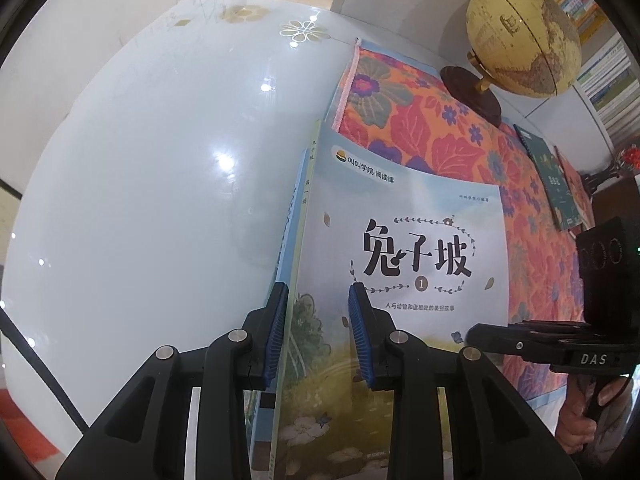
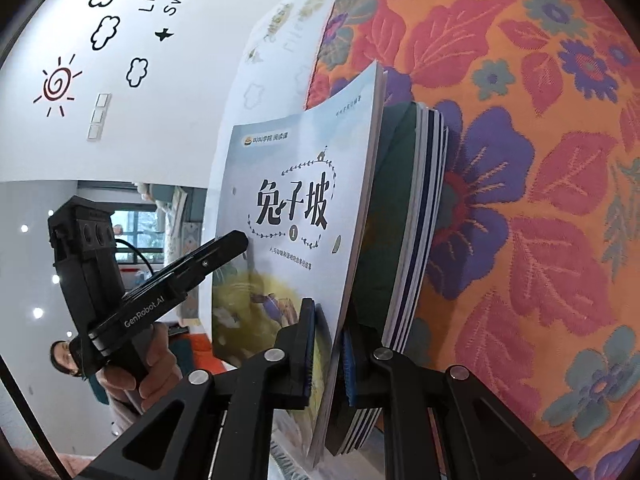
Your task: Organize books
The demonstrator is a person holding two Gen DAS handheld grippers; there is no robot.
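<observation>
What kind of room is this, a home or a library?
Probably a home study or living room: a globe on a floral tablecloth, packed bookshelves behind, and cartoon wall decals reading "Life is Sweet".

Two grippers: left [image 1: 318,332], right [image 2: 326,354]; one globe [image 1: 524,38]; one floral cloth [image 1: 432,120].

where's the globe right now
The globe shows only in the left wrist view, upper right, standing on its dark round base at the far end of the floral cloth, just in front of the bookshelf.
</observation>
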